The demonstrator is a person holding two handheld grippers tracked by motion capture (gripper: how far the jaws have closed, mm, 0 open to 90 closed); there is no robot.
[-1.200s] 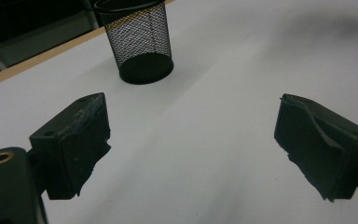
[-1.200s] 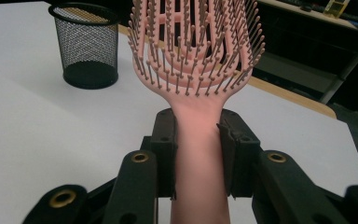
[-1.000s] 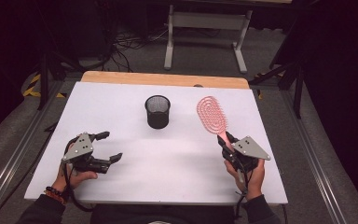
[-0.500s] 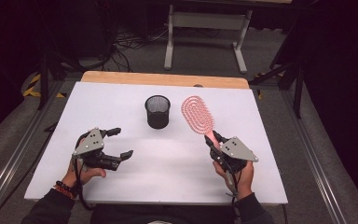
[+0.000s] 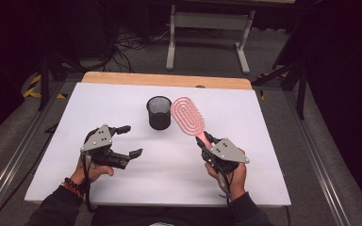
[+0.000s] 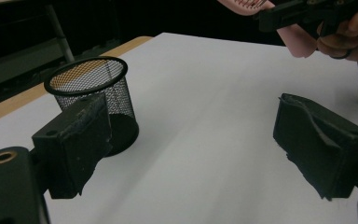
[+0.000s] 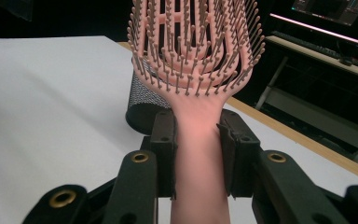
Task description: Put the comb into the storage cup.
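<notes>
right gripper (image 5: 206,145) pinches the handle of the pink hairbrush (image 5: 187,116), held clear of the white worktop (image 5: 264,141) with its head just beside the black mesh cup (image 5: 159,112). left gripper (image 5: 128,140), jaws spread and empty, hovers near the cup. step in hand: carrying; the brush probably goes into the cup next, which calls for tipping it upright over the rim.

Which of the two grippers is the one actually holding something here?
The right gripper: its fingers clamp the handle of the pink hairbrush, held beside the black mesh cup. The left gripper has its fingers spread wide with nothing between them.
</notes>
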